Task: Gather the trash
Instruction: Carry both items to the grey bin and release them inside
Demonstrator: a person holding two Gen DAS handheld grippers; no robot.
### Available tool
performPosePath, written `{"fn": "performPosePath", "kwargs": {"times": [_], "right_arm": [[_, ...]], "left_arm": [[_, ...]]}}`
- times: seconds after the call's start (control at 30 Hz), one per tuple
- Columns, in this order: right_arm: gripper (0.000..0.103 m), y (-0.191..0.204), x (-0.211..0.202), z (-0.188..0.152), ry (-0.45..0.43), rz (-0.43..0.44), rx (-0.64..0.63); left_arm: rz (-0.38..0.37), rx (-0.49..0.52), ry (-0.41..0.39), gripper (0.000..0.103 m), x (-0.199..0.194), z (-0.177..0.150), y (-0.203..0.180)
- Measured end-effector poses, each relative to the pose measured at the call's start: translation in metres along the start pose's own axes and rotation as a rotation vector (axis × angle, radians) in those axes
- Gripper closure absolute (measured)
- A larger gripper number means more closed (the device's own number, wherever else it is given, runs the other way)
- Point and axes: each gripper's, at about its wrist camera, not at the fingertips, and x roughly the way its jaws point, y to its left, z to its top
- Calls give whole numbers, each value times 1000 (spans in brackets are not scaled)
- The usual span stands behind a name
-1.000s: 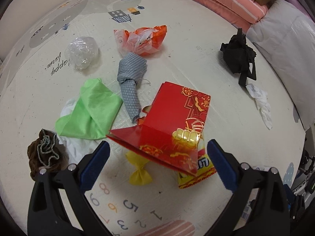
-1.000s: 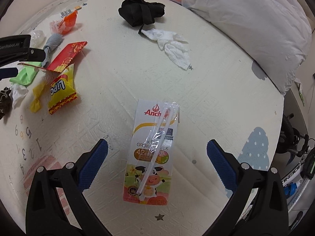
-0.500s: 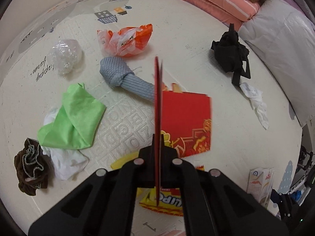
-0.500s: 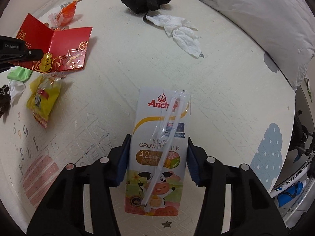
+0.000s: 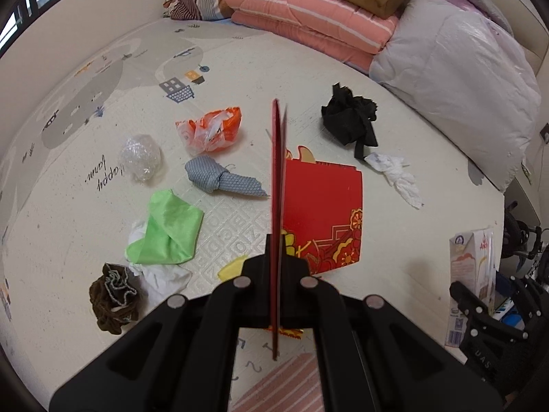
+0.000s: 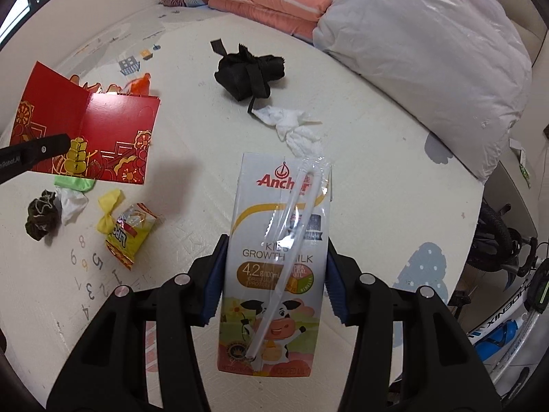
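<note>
Trash has just been lifted off the play mat: a red folded gift card (image 5: pixel 322 213) is pinched edge-on at frame centre by the left gripper (image 5: pixel 276 267), and a white milk carton (image 6: pixel 278 250), low in the frame, is clamped by the right gripper (image 6: pixel 276 274).

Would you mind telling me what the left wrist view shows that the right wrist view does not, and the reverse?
Only the left wrist view shows the clear plastic ball and the knotted grey cloth.

Only the right wrist view shows the yellow snack packet whole and the straw on the carton's front.

Both show the red card in the left hand-held gripper, the milk carton in the right hand-held gripper, and the black bundle.
</note>
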Motion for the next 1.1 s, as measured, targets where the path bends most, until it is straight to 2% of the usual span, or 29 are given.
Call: {"fn": "performPosePath", "kwargs": {"times": [0.3,0.43,0.6,0.87,1.1], "right_arm": [[54,-42,-88,1,-54,-53,106],[54,-73,-128,-15,-70,-96,171],[53,-117,-161,-49,-48,-160,237],[53,-195,-178,-109,-14,-225,335],[53,-265,-137,-170,33,-240,426]], "left_arm": [[-85,136,-33,102,-82,1,-48],[-134,197,-36,102,-111,-8,-78],[-193,285,-23,102,-131,-24,-128],[-254,435,7,102,-130,-63,-230],[-309,520,69,102,-82,-118,-318]]}}
